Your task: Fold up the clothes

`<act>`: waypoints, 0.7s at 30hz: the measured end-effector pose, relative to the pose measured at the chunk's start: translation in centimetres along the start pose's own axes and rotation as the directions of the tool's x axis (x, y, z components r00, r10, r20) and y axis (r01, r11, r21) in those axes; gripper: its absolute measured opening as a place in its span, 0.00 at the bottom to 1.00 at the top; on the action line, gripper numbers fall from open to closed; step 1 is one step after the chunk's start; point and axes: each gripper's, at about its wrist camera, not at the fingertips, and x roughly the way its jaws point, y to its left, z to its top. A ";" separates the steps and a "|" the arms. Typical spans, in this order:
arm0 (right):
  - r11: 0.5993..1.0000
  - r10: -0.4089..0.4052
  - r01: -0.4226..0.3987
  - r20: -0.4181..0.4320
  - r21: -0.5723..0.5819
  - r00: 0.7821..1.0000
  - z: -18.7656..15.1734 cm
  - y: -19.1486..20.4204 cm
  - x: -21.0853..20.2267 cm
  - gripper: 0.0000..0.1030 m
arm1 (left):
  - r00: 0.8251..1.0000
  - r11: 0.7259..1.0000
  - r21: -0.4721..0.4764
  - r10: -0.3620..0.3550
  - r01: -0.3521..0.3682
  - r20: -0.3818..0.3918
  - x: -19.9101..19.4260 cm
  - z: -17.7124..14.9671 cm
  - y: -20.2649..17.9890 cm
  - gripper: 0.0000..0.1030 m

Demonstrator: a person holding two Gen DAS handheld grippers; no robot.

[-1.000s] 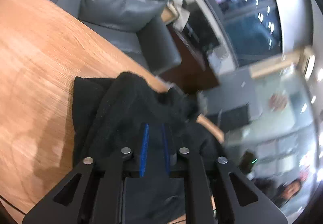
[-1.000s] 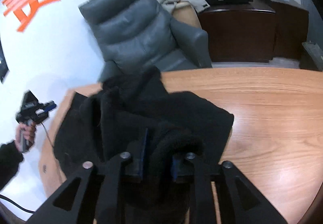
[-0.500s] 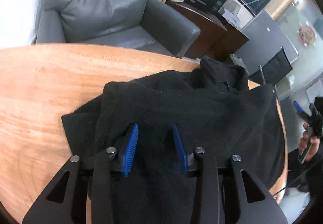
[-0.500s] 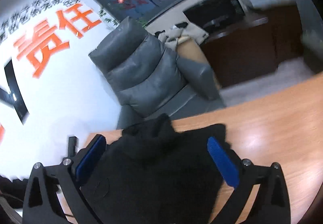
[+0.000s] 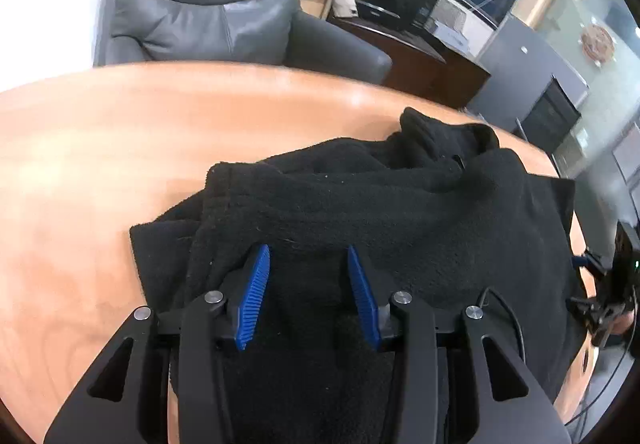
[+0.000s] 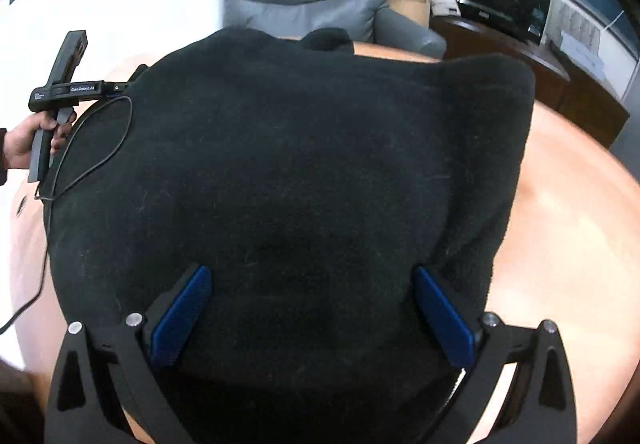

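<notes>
A black fleece garment (image 5: 360, 212) lies folded in a thick pile on the wooden table (image 5: 120, 148); its collar bunches at the far end. It fills the right wrist view (image 6: 288, 164) as a smooth dark slab. My left gripper (image 5: 308, 264) is open, its blue pads spread just above the garment's near edge, holding nothing. My right gripper (image 6: 312, 284) is wide open over the garment, also empty. The left gripper also shows in the right wrist view (image 6: 60, 92), held by a hand at the far left.
A grey leather armchair (image 5: 208, 0) stands behind the table. A dark cabinet (image 5: 408, 56) with a black appliance is at the back right. A thin black cable (image 6: 96, 148) lies across the garment's left edge. Bare tabletop (image 6: 568, 244) lies to the right.
Both grippers have let go of the garment and opened. The garment, bunched up a second ago, now lies flat in a folded pile, and both grippers hover over it.
</notes>
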 end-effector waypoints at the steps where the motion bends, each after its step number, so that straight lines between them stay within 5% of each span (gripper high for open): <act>1: 1.000 0.008 -0.008 -0.015 -0.001 1.000 -1.0 0.7 -0.5 1.00 | 1.000 1.000 0.007 -0.005 0.005 -0.011 -0.7 -0.8 -0.2 0.43; 6: 0.997 0.080 -0.078 -0.083 0.025 0.993 -2.7 2.1 -3.6 0.99 | 0.996 0.995 0.057 -0.075 0.078 -0.052 -3.1 -0.9 -0.7 0.69; 12: 0.988 0.089 -0.095 0.053 0.125 0.995 0.1 -1.3 -7.8 0.99 | 0.988 0.988 -0.009 -0.155 0.155 -0.028 -4.0 2.1 2.6 0.95; 17: 0.979 0.059 -0.080 0.110 0.189 0.992 2.6 -4.1 -8.0 0.99 | 0.963 0.971 -0.085 -0.235 0.225 -0.133 -0.8 2.7 4.5 0.97; 21: 0.972 0.070 -0.096 0.125 0.213 0.990 3.6 -6.1 -6.3 0.99 | 0.934 0.953 -0.103 -0.302 0.287 -0.189 0.4 2.6 4.4 0.88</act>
